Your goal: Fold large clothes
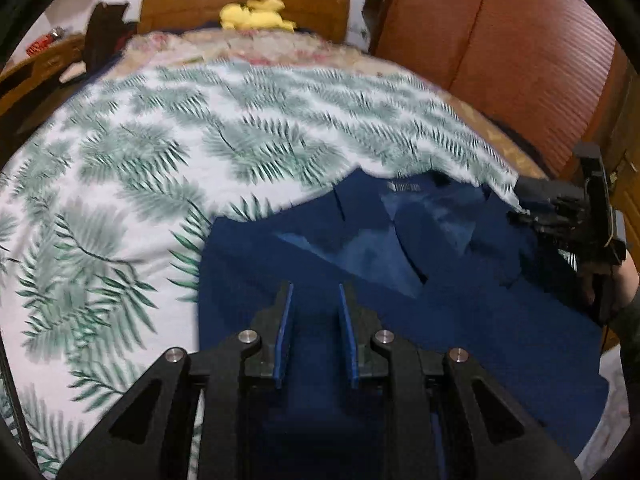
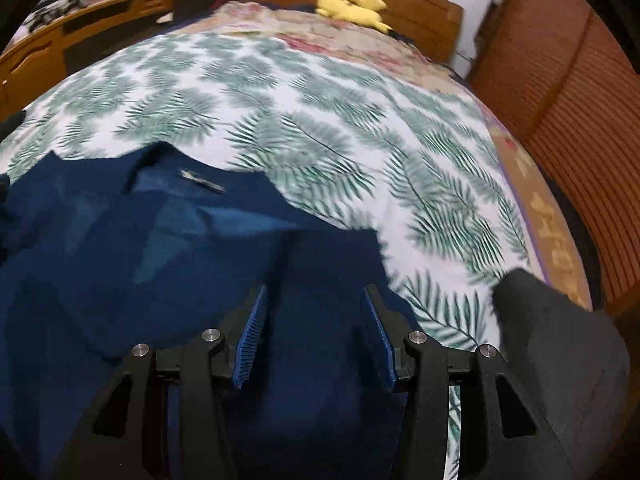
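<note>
Item: navy blue garment (image 1: 460, 320), large, collared, lying on a bed at its near edge; collar end with a small label (image 2: 202, 181) pointing toward the headboard, lighter blue lining showing at the open neck. Support: bedsheet (image 1: 140, 168), white with green fern-leaf print, spread over the bed beneath the garment; a floral cover (image 2: 352, 46) lies beyond it toward the head. Left tongs (image 1: 316, 292): black frame, blue pads, jaws parted by a narrow gap, poised over the garment's left part with dark fabric seen between them; whether the pads touch the cloth cannot be told. Right tongs (image 2: 316, 296): same make, jaws spread wide, over the garment's right part close to its edge, where blue cloth meets the fern sheet; nothing pinched. In the left wrist view the right tongs appear at the far right edge, beside the garment's shoulder. Surroundings: wooden headboard (image 1: 240, 0); yellow plush toy (image 2: 352, 7) at the head of the bed; reddish-brown wardrobe (image 1: 500, 48) along the right side; wooden table (image 2: 80, 28) to the left, carrying small items too blurred to identify; dark grey cloth (image 2: 560, 340) at the lower right of the right wrist view.
</note>
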Action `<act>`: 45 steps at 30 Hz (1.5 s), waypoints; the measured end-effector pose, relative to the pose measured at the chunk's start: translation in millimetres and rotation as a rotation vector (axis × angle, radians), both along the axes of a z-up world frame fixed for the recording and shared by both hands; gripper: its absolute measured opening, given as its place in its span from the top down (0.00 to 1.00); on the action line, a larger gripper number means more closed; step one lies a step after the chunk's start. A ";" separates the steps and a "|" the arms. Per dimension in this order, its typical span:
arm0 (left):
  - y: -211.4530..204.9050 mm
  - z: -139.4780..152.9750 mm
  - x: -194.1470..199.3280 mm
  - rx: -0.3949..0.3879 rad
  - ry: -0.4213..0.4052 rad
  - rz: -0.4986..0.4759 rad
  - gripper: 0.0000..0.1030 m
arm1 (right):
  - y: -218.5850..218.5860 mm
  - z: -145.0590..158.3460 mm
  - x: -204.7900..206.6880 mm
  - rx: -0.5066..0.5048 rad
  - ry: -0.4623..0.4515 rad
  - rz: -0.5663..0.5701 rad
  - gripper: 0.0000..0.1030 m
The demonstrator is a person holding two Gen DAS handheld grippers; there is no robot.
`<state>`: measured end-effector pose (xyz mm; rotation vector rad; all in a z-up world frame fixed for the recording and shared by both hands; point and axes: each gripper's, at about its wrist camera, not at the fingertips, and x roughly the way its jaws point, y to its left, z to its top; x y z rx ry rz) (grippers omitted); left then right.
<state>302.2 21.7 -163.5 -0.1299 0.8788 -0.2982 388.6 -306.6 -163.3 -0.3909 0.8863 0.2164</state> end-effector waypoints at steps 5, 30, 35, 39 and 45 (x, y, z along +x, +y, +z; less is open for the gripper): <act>-17.9 -3.9 -5.5 0.032 0.020 -0.065 0.80 | -16.9 -8.1 1.9 0.038 0.011 -0.025 0.53; 7.4 26.1 -12.5 -0.033 -0.124 0.020 1.00 | -50.6 -17.2 46.6 0.165 0.123 -0.144 0.52; 19.1 38.0 -14.5 -0.033 -0.175 0.045 1.00 | -53.6 -13.8 58.6 0.246 0.172 -0.086 0.75; 23.5 47.7 -16.5 -0.023 -0.213 0.070 1.00 | -45.0 6.7 47.0 0.253 0.096 0.012 1.00; 42.3 64.8 -25.1 -0.006 -0.303 0.174 1.00 | -72.2 67.4 21.0 0.260 -0.246 -0.156 1.00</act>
